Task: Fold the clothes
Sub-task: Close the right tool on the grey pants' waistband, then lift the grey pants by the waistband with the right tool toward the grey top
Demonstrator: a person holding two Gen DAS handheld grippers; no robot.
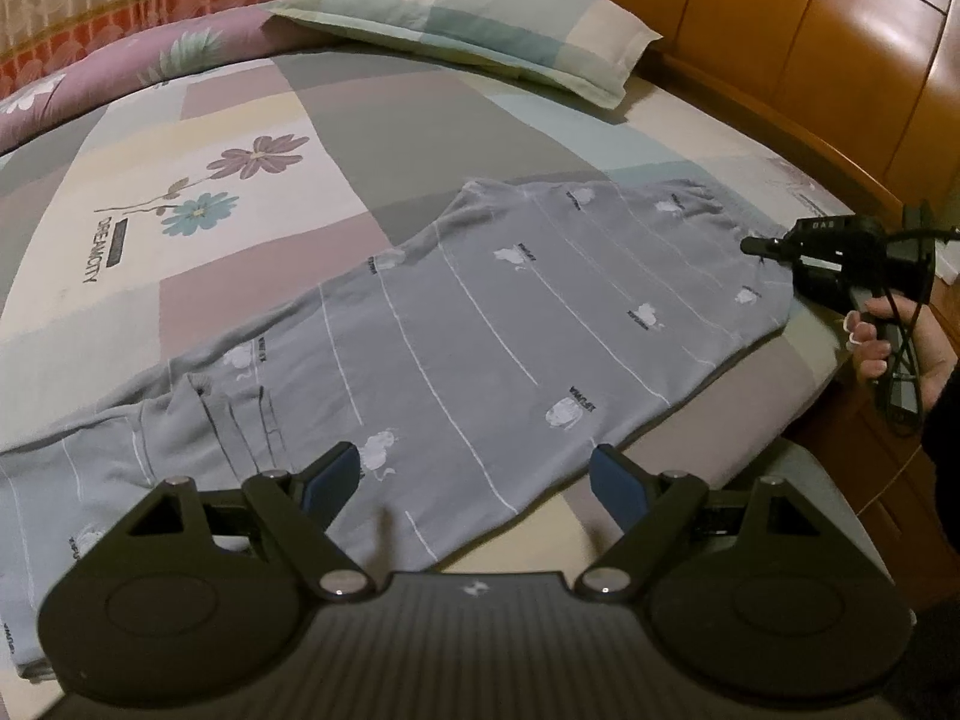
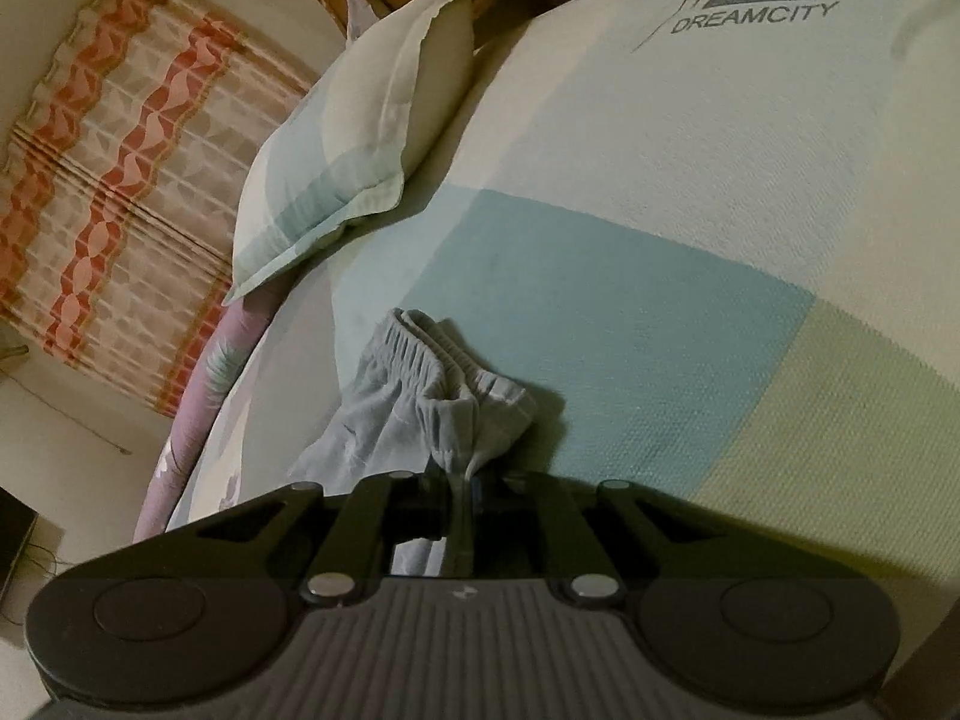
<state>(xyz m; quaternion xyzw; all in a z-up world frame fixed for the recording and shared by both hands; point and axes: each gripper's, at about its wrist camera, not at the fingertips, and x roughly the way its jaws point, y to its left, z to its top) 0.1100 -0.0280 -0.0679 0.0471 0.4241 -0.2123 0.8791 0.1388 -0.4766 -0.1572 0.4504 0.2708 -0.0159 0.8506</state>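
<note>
Right hand-held gripper clamping grey trousers waistband, bed

Dim warm indoor light, glare on the headboard, fisheye bending at edges, perhaps slightly soft focus.

The garment is a pair of grey trousers in soft fabric, marked with thin white lines and small white animal motifs with short text labels. In the left wrist view it lies flat on the bedsheet, running diagonally from the lower left of the frame to the right-centre, with the leg section at lower left. In the right wrist view the elastic waistband sits at frame centre, gathered and raised off the sheet, ribbed along its edge, with one corner drawn down to the lower centre.
</note>
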